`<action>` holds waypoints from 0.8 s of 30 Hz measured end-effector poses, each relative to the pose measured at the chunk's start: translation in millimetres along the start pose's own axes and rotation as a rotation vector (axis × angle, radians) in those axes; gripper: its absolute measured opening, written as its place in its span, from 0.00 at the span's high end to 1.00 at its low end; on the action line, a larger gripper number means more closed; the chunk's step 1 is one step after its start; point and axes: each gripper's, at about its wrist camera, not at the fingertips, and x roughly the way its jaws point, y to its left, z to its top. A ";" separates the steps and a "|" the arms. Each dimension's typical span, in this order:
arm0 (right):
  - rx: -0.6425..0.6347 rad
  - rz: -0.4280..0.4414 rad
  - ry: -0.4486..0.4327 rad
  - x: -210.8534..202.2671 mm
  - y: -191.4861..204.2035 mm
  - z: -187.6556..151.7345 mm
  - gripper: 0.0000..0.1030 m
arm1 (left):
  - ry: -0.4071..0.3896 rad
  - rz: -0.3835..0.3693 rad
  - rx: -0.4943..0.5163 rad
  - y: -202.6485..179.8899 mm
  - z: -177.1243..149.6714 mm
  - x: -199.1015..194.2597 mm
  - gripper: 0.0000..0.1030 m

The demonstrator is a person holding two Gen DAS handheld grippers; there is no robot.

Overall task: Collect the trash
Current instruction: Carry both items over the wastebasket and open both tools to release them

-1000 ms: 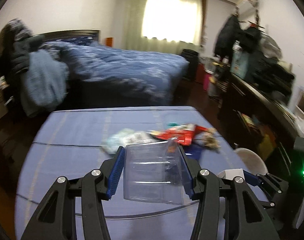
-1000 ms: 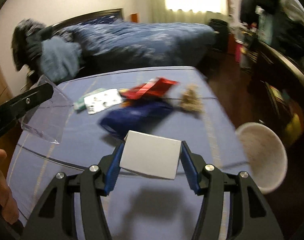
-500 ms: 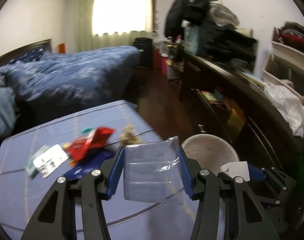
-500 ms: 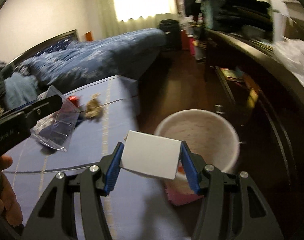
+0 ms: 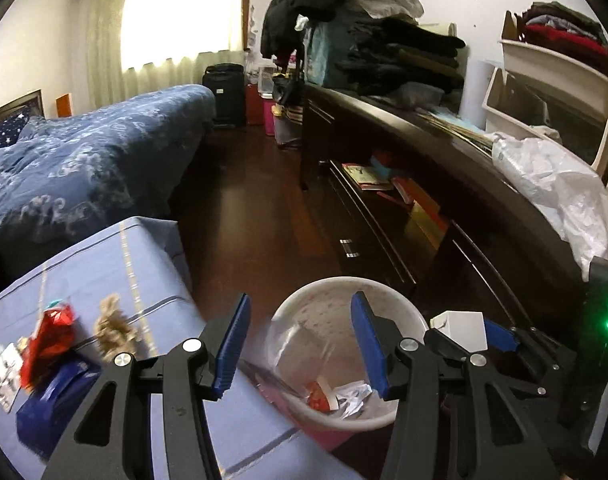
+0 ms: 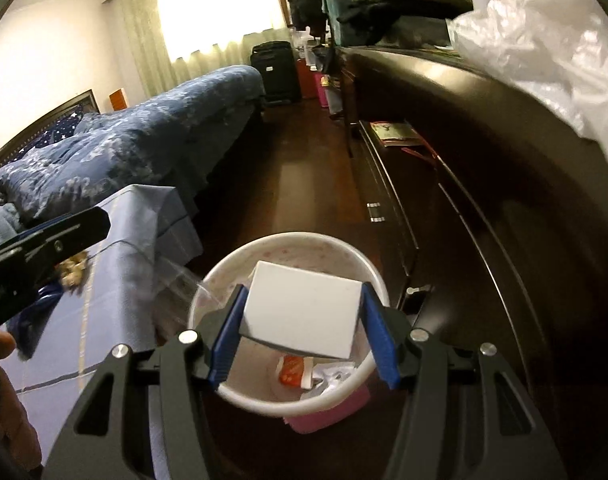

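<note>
The round white plastic waste bin [image 5: 388, 414] with a pink base stands on the dark wooden floor, just beside the corner of the table under a light blue striped cloth [image 5: 104, 264]. A clear, crumpled plastic package [image 5: 300, 344] is at the bin's near rim, blurred, partly inside the opening; whether it touches the rim I cannot tell. At the bottom of the bin lie a red and white wrapper [image 6: 292, 368] and some crumpled white paper [image 5: 352, 396].

The left gripper [image 5: 300, 346] hangs over the bin with its blue-padded fingers spread wide and nothing between them. The right gripper [image 6: 300, 330] is also above the bin, its blue pads pinching a small white cardboard box [image 6: 304, 312] by two opposite sides; the box sits tilted over the opening.

On the cloth there is more rubbish near the table's right edge: a crumpled red foil wrapper [image 5: 50, 344], a dark blue packet [image 5: 54, 404] just below it, a tan, fuzzy clump [image 5: 112, 328] beside them, and a white printed card [image 5: 2, 372] at the far left.

Behind the table stands a bed with a blue patterned quilt [image 5: 84, 152]. Along the right runs a long dark wooden cabinet [image 5: 444, 208] bearing a crumpled white plastic bag [image 5: 552, 184] and folded dark clothes [image 5: 396, 60].
</note>
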 end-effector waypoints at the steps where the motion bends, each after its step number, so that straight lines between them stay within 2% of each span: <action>1: 0.002 -0.004 0.007 6.2 -2.1 1.2 0.45 | 0.007 0.002 0.001 -1.2 1.6 5.4 0.50; 9: -0.008 -0.002 0.028 37.1 -0.5 6.3 0.44 | 0.032 -0.003 -0.010 2.1 8.2 24.2 0.50; 12: -0.032 -0.004 0.044 50.5 3.8 6.9 0.41 | 0.038 -0.007 -0.021 4.7 7.8 24.9 0.49; 13: -0.042 -0.008 0.047 53.9 6.0 6.7 0.33 | 0.039 -0.007 -0.023 5.1 7.2 24.4 0.47; 15: -0.050 -0.024 0.046 55.9 8.5 5.8 0.25 | 0.036 -0.005 -0.022 6.6 6.0 22.1 0.41; 17: -0.050 -0.032 0.039 52.9 9.6 5.0 0.25 | 0.026 0.001 -0.025 7.9 5.7 18.4 0.35; 21: -0.042 -0.035 0.028 41.1 9.6 4.4 0.24 | 0.005 0.009 -0.045 14.9 5.9 6.4 0.30; 24: -0.037 -0.037 0.020 29.6 9.9 4.1 0.19 | -0.014 0.029 -0.057 21.3 4.5 -6.7 0.26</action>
